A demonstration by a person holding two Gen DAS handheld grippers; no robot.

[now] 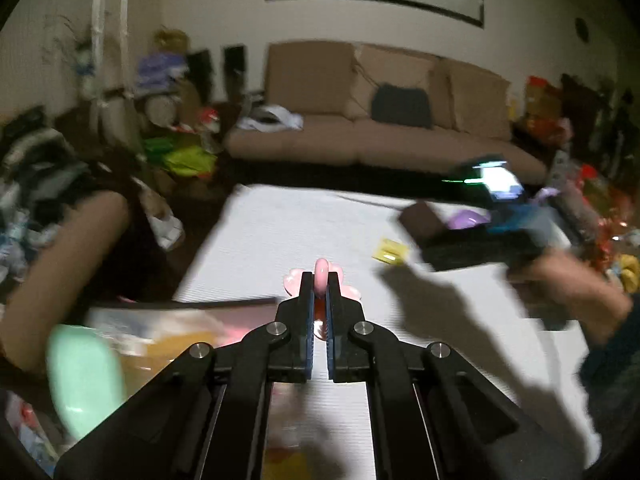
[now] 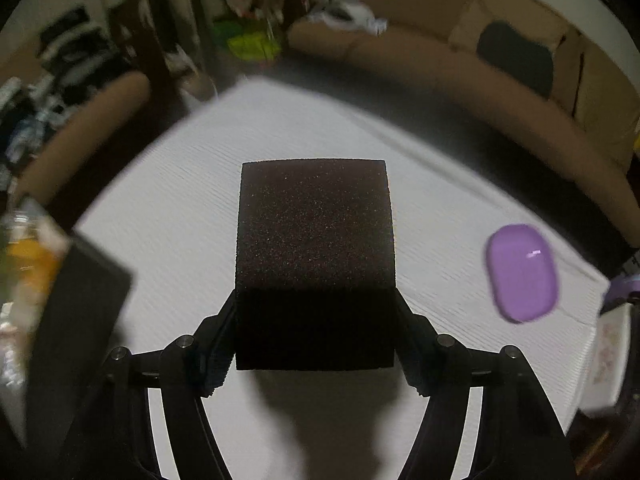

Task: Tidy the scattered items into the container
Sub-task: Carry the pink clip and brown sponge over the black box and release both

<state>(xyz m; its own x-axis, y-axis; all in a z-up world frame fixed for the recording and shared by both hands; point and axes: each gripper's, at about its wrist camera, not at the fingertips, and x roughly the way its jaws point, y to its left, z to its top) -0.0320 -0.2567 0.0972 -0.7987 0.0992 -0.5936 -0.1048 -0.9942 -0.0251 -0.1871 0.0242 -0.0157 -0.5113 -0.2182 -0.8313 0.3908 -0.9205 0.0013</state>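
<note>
Dark foam block [image 2: 316, 264] sits clamped between the jaws of the right hand-held gripper [image 2: 316, 360], lifted above the white table [image 2: 168, 208] — left hand-held gripper [image 1: 319, 280] is pressed together on a small pink piece [image 1: 321, 274], purple oval case [image 2: 522, 274] lying off to the right.

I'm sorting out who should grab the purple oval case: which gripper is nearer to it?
Right. The right gripper, holding a dark sponge block, is just beside the purple oval case; the left gripper sits across the white cloth.
</note>
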